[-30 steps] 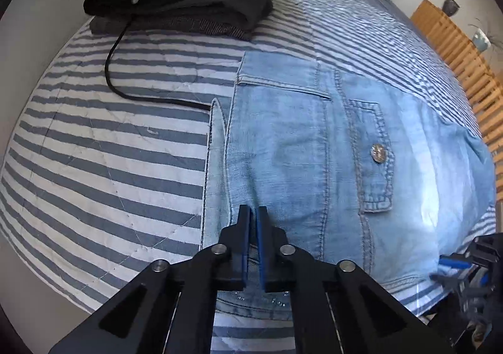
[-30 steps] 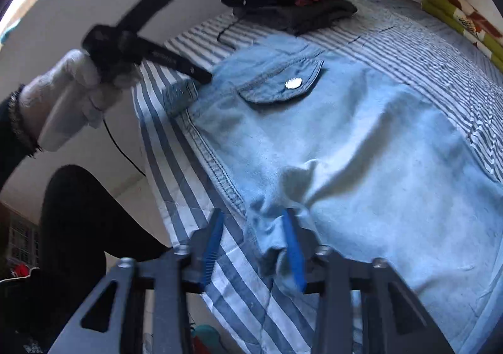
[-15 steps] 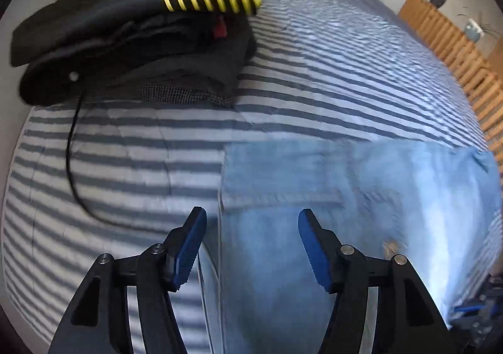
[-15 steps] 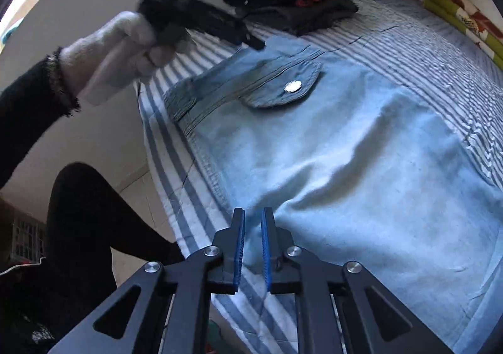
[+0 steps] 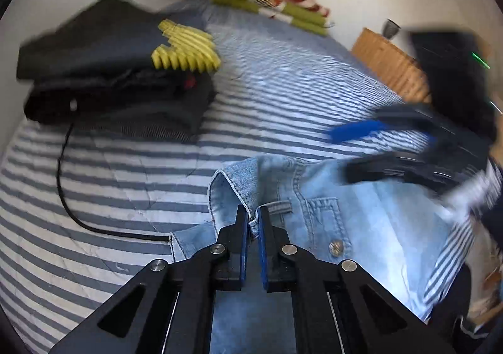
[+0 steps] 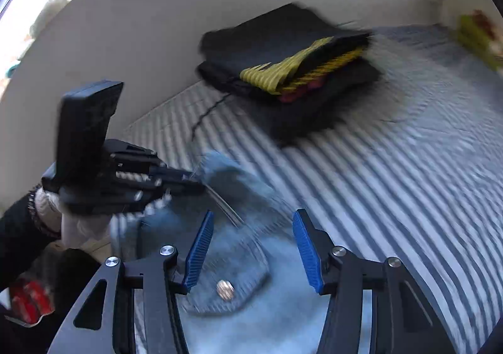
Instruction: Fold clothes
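Observation:
A light blue denim shirt point(image 5: 361, 222) lies on the striped bedspread point(image 5: 283, 96), its collar end lifted into a fold. My left gripper point(image 5: 252, 212) is closing on that folded edge, and denim shows pinched between its blue pads. In the right wrist view the left gripper point(image 6: 195, 186) reaches in from the left, held by a gloved hand. My right gripper point(image 6: 253, 215) is opening above the buttoned chest pocket point(image 6: 226, 288) with nothing between its fingers. It appears blurred at the right as the right gripper point(image 5: 338, 153) in the left wrist view.
A stack of dark folded clothes point(image 5: 110, 71) with a yellow striped patch sits at the bed's far left corner by the wall. A black cable point(image 5: 63, 184) runs from it toward the shirt. A green and red folded blanket point(image 5: 270, 5) and a wooden slatted frame point(image 5: 389, 68) lie beyond.
My left gripper opened, moved up to the collar end and closed on the denim edge. My right gripper left the hem, swept far across toward the pocket and opened.

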A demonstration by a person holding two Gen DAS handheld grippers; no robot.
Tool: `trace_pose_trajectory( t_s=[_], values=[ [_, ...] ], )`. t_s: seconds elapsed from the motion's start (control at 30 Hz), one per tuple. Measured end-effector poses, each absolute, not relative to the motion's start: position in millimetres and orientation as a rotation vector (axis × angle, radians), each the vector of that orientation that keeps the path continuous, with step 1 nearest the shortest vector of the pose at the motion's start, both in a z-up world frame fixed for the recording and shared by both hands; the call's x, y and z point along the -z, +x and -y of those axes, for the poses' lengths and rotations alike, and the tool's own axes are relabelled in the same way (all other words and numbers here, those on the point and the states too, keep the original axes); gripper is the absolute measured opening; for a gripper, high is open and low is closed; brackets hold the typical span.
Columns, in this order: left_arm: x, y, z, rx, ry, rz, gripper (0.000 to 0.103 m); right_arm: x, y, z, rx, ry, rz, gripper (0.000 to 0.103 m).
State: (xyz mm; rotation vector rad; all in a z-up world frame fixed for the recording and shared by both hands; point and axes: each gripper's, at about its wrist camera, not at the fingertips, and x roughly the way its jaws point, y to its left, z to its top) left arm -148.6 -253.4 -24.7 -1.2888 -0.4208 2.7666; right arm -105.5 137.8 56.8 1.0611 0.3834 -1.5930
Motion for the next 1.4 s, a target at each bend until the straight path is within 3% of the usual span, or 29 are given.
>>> trace_pose_trajectory(
  t_s=[0.17, 0.33, 0.4, 0.53, 0.57, 0.6, 0.67, 0.87, 1.03, 1.13, 1.2, 1.27, 1.33, 1.4],
  values=[
    [9.0, -141.0, 255.5, -2.726, -1.238, 0.380, 0.006, -35.1, -91.0, -96.7, 1.412, 0.980, -0.608, 0.055],
    [20.8, -143.4, 251.9, -2.695, -1.303, 0.292, 0.006, -12.9, -104.5, -86.6, 1.377, 1.050, -0.637, 0.055],
    [31.3, -144.9, 252.3, -2.687, -1.336, 0.255, 0.012, -7.4, -119.2, -86.1, 1.389, 1.094, -0.626, 0.061],
    [39.7, -134.1, 258.4, -2.705, -1.345, 0.262, 0.012, 7.4, -132.6, -79.8, 1.359, 1.134, -0.614, 0.062],
    [41.5, -132.2, 260.7, -2.705, -1.358, 0.263, 0.018, 13.0, -133.3, -75.1, 1.335, 1.155, -0.597, 0.059],
    [42.3, -130.4, 263.4, -2.709, -1.380, 0.262, 0.036, 17.2, -129.8, -73.9, 1.308, 1.179, -0.579, 0.036],
    [43.2, -125.5, 274.7, -2.724, -1.387, 0.312, 0.065, 13.2, -121.0, -74.0, 1.327, 1.144, -0.586, 0.011],
    [44.2, -118.4, 310.1, -2.622, -1.250, 0.658, 0.070, -57.3, -99.6, -120.1, 1.383, 0.973, -0.424, 0.007],
    [54.0, -128.1, 266.0, -2.481, -1.259, 0.479, 0.075, -95.5, -76.7, -132.2, 1.373, 0.884, -0.465, 0.007],
    [70.8, -123.1, 241.0, -2.349, -1.362, 0.391, 0.071, -96.7, -70.7, -121.0, 1.386, 0.877, -0.507, 0.007],
    [75.9, -107.9, 229.5, -2.344, -1.421, 0.290, 0.030, -93.5, -68.3, -113.6, 1.384, 0.895, -0.508, 0.007],
    [73.4, -93.4, 234.6, -2.356, -1.450, 0.360, 0.012, -87.0, -60.2, -107.3, 1.371, 0.893, -0.540, 0.007],
    [63.9, -74.6, 240.3, -2.337, -1.411, 0.449, 0.010, -81.4, -61.8, -105.4, 1.363, 0.889, -0.551, 0.007],
    [58.7, -58.3, 240.1, -2.353, -1.419, 0.430, 0.010, -71.1, -62.0, -96.5, 1.352, 0.899, -0.556, 0.007]
  ],
)
